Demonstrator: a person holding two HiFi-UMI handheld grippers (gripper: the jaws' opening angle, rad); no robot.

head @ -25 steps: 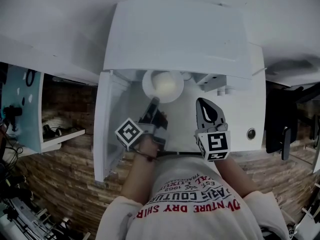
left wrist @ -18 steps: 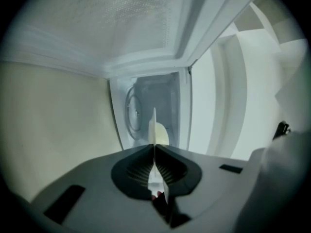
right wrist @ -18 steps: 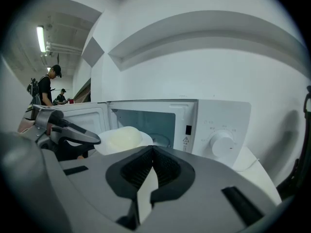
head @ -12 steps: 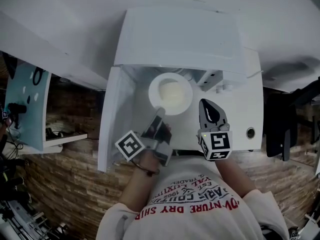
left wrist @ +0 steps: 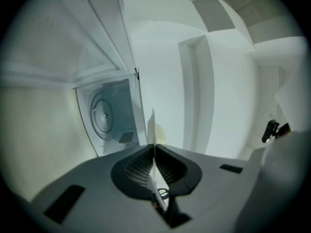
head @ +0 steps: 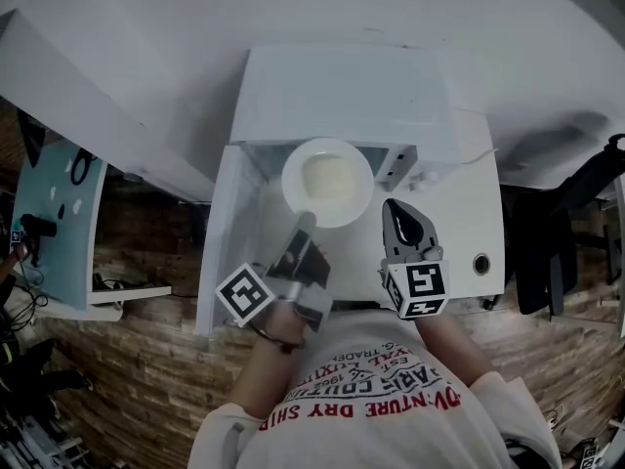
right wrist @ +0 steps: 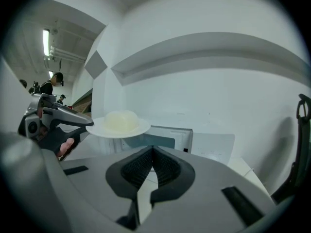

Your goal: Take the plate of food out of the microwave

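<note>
A white plate (head: 327, 181) carrying a pale mound of food hangs in front of the open white microwave (head: 342, 86). My left gripper (head: 305, 219) is shut on the plate's near rim. In the left gripper view that rim (left wrist: 151, 128) runs edge-on between the closed jaws of the left gripper (left wrist: 152, 147), and the bare microwave cavity (left wrist: 104, 116) lies behind. The right gripper (head: 394, 208) hovers just right of the plate, shut and holding nothing. From the right gripper view, the plate (right wrist: 119, 123) floats level above the right gripper (right wrist: 153, 151).
The microwave door (head: 225, 237) stands swung out to the left. A white counter (head: 469, 213) runs right of the microwave. A teal shelf unit (head: 54, 213) stands far left and a black chair (head: 552, 252) far right, over brick-patterned floor.
The left gripper has drawn the plate out of the microwave cavity and raised it in front of the opening. The right gripper has stayed beside it, shut.
</note>
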